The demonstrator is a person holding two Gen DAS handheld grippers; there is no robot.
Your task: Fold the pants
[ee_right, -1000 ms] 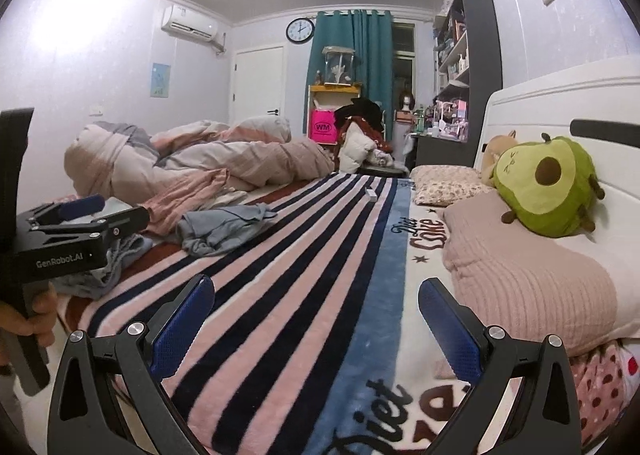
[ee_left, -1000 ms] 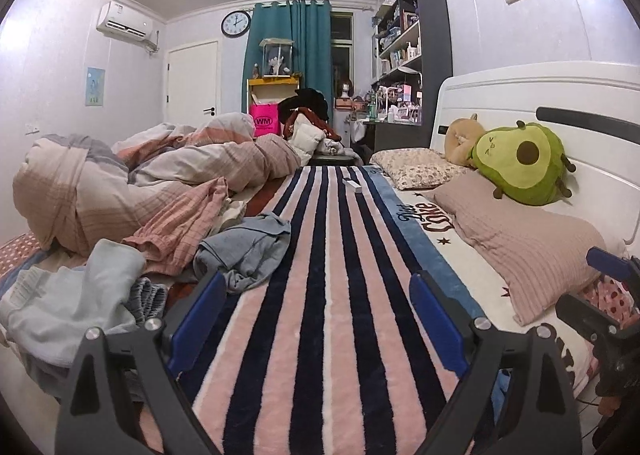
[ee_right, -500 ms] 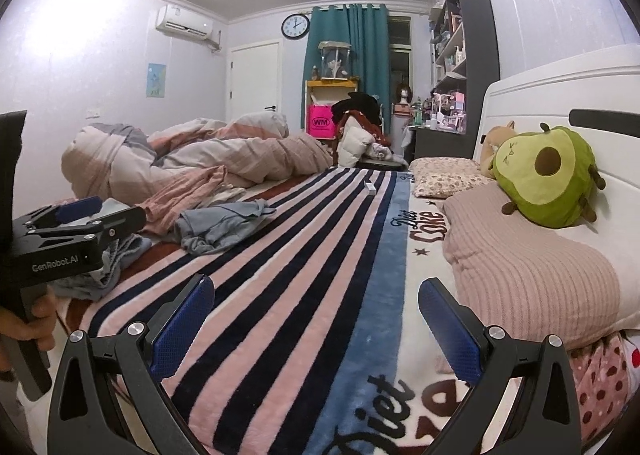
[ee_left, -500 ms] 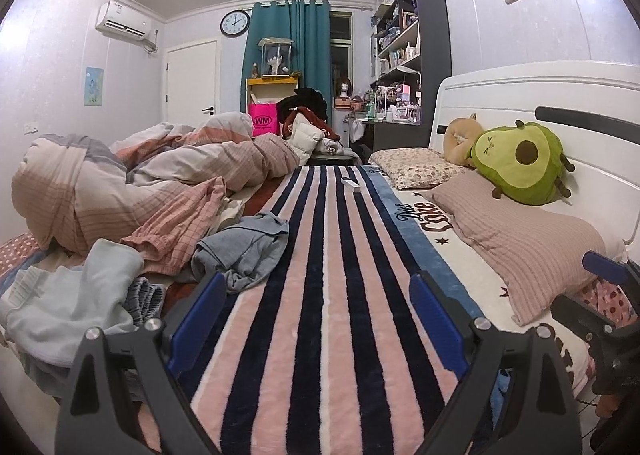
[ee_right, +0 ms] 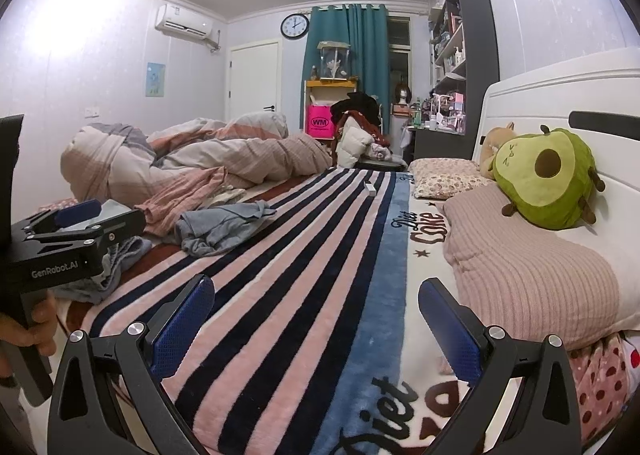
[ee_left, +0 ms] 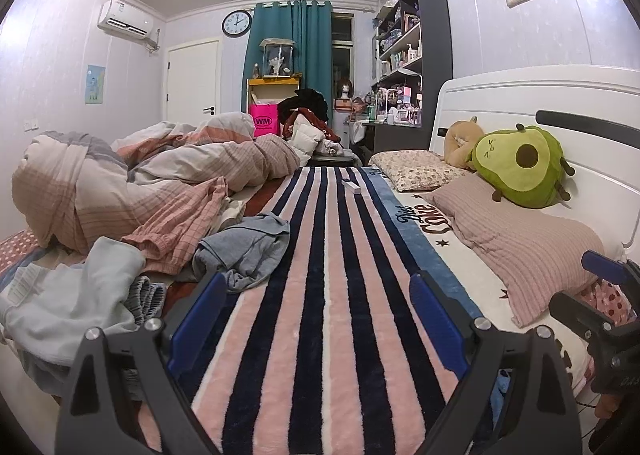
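My left gripper (ee_left: 316, 311) jaws wide apart, holding nothing, above the striped blanket (ee_left: 340, 295) near the bed's foot edge | my right gripper (ee_right: 316, 319) likewise spread, empty | grey-blue pants (ee_left: 244, 251) crumpled at blanket's left edge, beside the rumpled duvet (ee_left: 132, 183), untouched

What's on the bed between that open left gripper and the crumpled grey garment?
Almost nothing: in the left wrist view, only striped blanket separates the left gripper from the grey garment, whose edge lies beside its left finger.

Bed: pink-and-navy striped plush blanket (ee_left: 344, 295) carries crumpled grey-blue garment (ee_left: 244, 251), rumpled pink checked duvet (ee_left: 132, 183), 2 pillows, green avocado plush toy (ee_left: 520, 167).
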